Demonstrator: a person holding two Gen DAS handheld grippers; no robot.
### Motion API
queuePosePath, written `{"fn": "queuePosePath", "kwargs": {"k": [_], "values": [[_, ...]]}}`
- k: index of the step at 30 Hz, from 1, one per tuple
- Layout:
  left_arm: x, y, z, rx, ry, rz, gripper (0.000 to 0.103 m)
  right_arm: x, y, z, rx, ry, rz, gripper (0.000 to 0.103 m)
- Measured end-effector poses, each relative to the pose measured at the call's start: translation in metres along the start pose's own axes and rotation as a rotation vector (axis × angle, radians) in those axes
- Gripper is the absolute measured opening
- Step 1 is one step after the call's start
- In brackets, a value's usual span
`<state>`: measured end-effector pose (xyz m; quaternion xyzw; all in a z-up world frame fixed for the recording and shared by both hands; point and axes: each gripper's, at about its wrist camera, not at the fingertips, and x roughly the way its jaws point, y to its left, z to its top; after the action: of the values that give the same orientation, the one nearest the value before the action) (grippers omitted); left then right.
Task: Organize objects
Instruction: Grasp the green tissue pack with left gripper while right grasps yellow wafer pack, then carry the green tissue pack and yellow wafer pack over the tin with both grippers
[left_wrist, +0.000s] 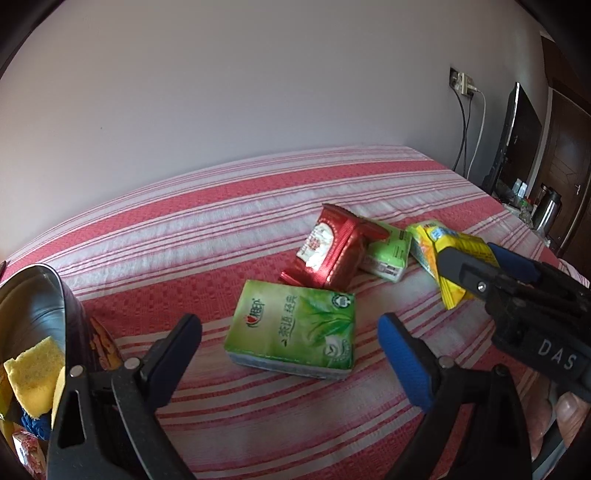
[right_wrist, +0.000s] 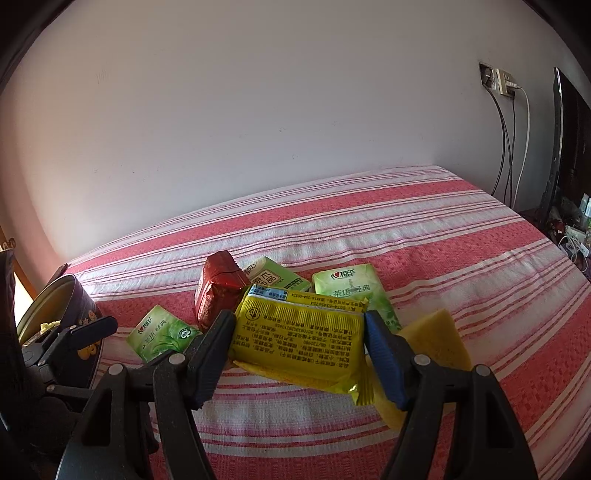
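Yellow snack packet (right_wrist: 299, 339) is sitting right between the right gripper (right_wrist: 297, 360) fingers, clamped across its long side, with both pads pressing on its short ends. So that one's grabbed and held up off the striped bed (right_wrist: 443, 258). In the left wrist view you can see it at the right of the frame, clear of the pile.

Left gripper (left_wrist: 291, 360) is wide open with nothing in it, and the green tissue pack (left_wrist: 295, 328) lies flat dead centre just ahead of its fingers, long axis running roughly left-right across the gap. I'd guess that's the left hand's next pick, since it's way nearer than the right one.

Beyond it, the red packet (left_wrist: 327, 254) leans on another green box (left_wrist: 388, 254).

The dark round tin (left_wrist: 44, 306) sits at the lower left, already holding a yellow sponge (left_wrist: 33, 380) and some other bits I can't make out. Probably where the yellow packet goes. Another yellow sponge (right_wrist: 436, 343) lies on the bed just beside the right fingers.
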<state>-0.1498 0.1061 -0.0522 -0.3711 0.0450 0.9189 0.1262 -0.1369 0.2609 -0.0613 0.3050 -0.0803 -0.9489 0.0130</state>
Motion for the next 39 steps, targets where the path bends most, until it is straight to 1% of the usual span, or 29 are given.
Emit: {"fn": "queuePosePath", "kwargs": {"k": [2,3,4,6,9,15,17,23,30,39], "values": [[0.006,-0.002,0.001,0.004,0.029,-0.009,0.096,-0.002,0.001,0.0,-0.005,-0.011,-0.001,0.072],[0.009,-0.001,0.001,0.002,0.041,-0.014,0.091,-0.001,0.002,0.0,-0.008,-0.012,-0.002,0.072],[0.011,-0.001,0.001,0.0,0.055,-0.018,0.082,0.0,0.003,0.0,-0.014,-0.008,-0.002,0.072],[0.019,-0.002,0.0,0.003,0.093,-0.031,0.075,0.001,0.005,0.0,-0.022,-0.002,-0.005,0.072],[0.016,-0.003,-0.002,0.007,0.088,-0.024,0.073,0.003,0.004,0.0,-0.021,0.006,-0.002,0.072],[0.0,0.005,-0.005,-0.028,0.003,0.012,0.073,0.004,0.003,0.0,-0.02,0.006,0.003,0.072],[-0.004,0.005,-0.004,-0.029,-0.023,0.018,0.073,0.004,0.003,0.0,-0.024,0.007,0.002,0.072],[-0.018,0.005,-0.005,-0.029,-0.11,0.074,0.073,0.003,0.007,0.0,-0.043,0.002,-0.004,0.072],[-0.035,0.005,-0.008,-0.041,-0.213,0.128,0.073,-0.004,0.013,-0.001,-0.068,-0.025,-0.002,0.072],[-0.047,0.006,-0.011,-0.06,-0.286,0.15,0.073,-0.011,0.024,-0.002,-0.114,-0.065,0.004,0.072]]}}
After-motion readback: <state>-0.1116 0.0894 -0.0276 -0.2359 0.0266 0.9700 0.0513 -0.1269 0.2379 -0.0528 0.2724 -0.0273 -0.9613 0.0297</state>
